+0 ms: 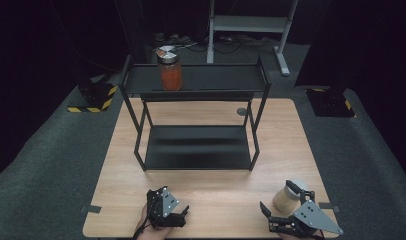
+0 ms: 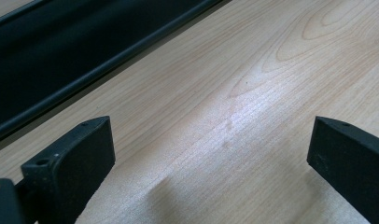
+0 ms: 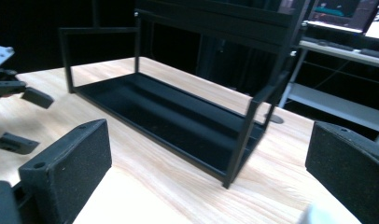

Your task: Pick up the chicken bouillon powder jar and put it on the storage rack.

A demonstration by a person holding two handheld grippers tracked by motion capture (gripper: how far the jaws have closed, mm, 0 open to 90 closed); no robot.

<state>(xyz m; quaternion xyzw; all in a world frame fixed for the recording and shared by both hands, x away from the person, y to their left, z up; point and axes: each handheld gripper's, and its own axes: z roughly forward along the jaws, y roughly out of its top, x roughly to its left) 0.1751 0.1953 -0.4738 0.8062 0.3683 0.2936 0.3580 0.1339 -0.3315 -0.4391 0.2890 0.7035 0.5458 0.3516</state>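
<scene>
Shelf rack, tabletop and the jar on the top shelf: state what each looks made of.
Shelf rack: likely metal, matt black finish, thin straight bars. Tabletop: light wood or wood-look laminate, grain lines visible, slight sheen. Jar: seemingly clear glass, orange contents showing through, with a shiny silvery lid, probably metal.

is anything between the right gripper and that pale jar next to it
Nothing visible does. In the high view the right gripper sits at the table's near edge with its jaws open, and the pale jar stands just beyond, right of the jaws, beside the gripper's body, with bare wood around it.
</scene>
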